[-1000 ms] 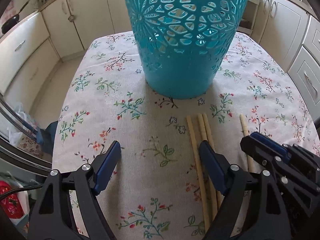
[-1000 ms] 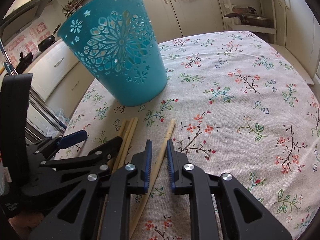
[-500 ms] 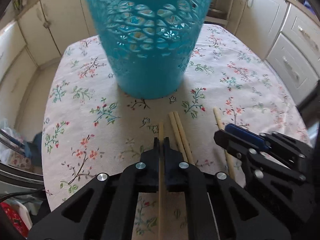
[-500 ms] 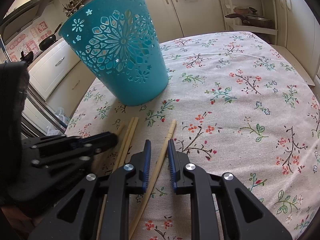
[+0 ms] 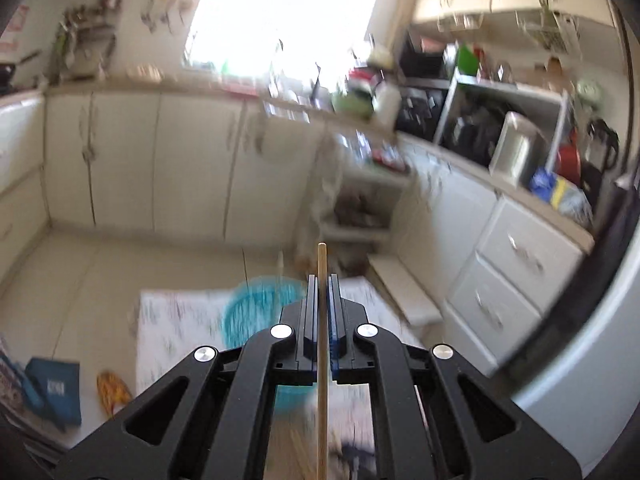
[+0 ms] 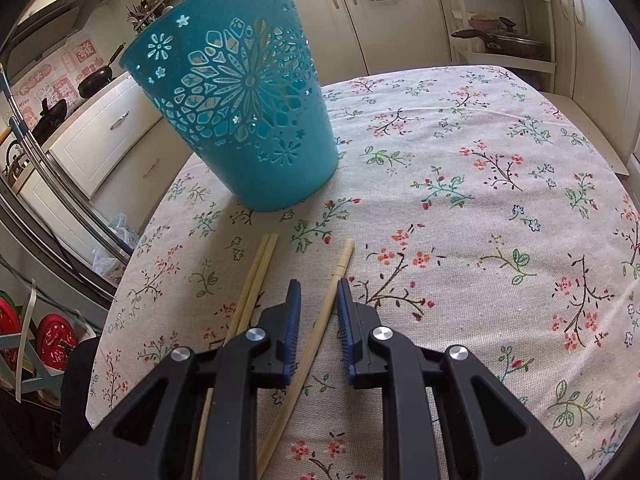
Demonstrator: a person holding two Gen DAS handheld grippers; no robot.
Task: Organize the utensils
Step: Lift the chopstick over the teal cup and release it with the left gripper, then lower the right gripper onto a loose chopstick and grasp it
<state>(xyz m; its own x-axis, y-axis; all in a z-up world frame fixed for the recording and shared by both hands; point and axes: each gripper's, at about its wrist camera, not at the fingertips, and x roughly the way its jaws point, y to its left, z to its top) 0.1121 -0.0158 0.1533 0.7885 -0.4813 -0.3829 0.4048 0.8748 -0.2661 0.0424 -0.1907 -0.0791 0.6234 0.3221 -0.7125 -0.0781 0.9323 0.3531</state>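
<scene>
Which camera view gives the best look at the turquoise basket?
The right wrist view: the turquoise basket stands sharp and whole on the floral tablecloth. In the left wrist view it is only a blurred blue patch, partly behind the left gripper.

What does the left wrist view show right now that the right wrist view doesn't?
Left wrist only: the left gripper shut on one chopstick, lifted high, blurred kitchen beyond.

Right wrist only: the right gripper open around a single chopstick lying on the tablecloth, with a pair of chopsticks to its left.

Both: the blue basket, seen from above and blurred in the left view, and the tablecloth.
</scene>
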